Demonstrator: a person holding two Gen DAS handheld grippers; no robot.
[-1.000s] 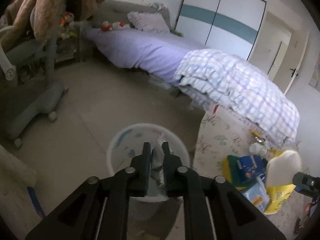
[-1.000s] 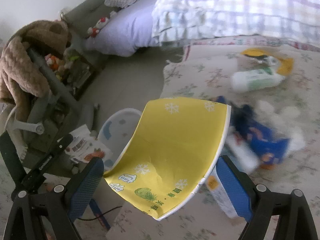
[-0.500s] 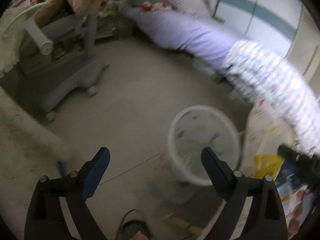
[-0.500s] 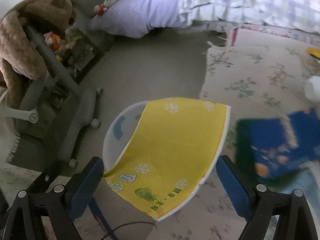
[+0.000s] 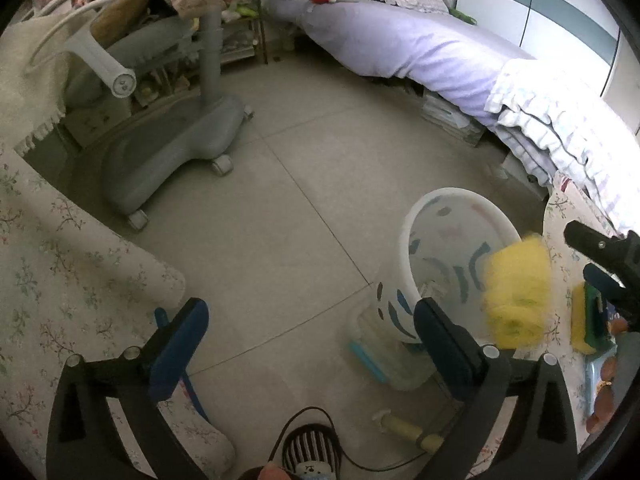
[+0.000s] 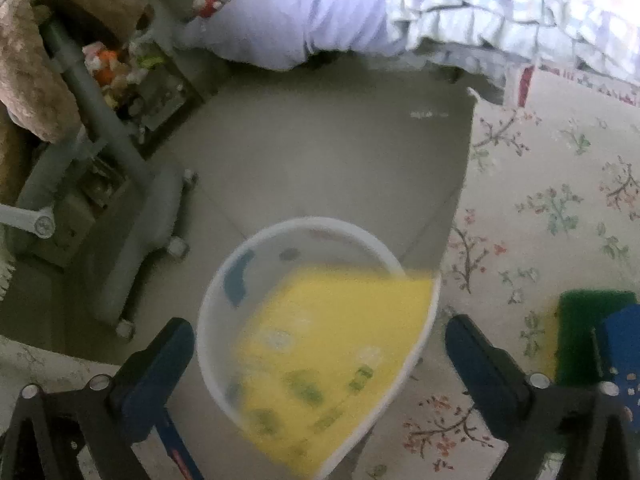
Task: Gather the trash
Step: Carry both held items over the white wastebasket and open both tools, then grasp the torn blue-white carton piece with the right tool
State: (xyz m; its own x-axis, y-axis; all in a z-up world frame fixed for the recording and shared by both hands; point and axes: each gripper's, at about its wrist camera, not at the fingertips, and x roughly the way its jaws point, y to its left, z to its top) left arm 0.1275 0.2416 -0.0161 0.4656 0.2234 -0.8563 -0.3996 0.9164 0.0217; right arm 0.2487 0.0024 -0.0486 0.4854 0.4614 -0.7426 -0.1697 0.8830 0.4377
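Note:
A white trash bin (image 5: 448, 240) with coloured marks stands on the floor beside a floral-covered table (image 6: 552, 208). A yellow wrapper (image 6: 332, 356), blurred by motion, is falling into the bin (image 6: 228, 360); it also shows in the left wrist view (image 5: 516, 296). My right gripper (image 6: 320, 364) is open above the bin, its jaws wide apart on either side of the wrapper. My left gripper (image 5: 308, 344) is open and empty, left of the bin over the floor.
A grey wheeled chair base (image 5: 168, 160) stands to the left. A bed with a purple sheet (image 5: 420, 48) lies behind. A green and blue package (image 6: 600, 340) lies on the table. A striped slipper (image 5: 312, 452) and a cable lie near me.
My left gripper opened, dropped its wrapper into the bin and swung left. My right gripper moved over the bin and the yellow wrapper came free and is dropping.

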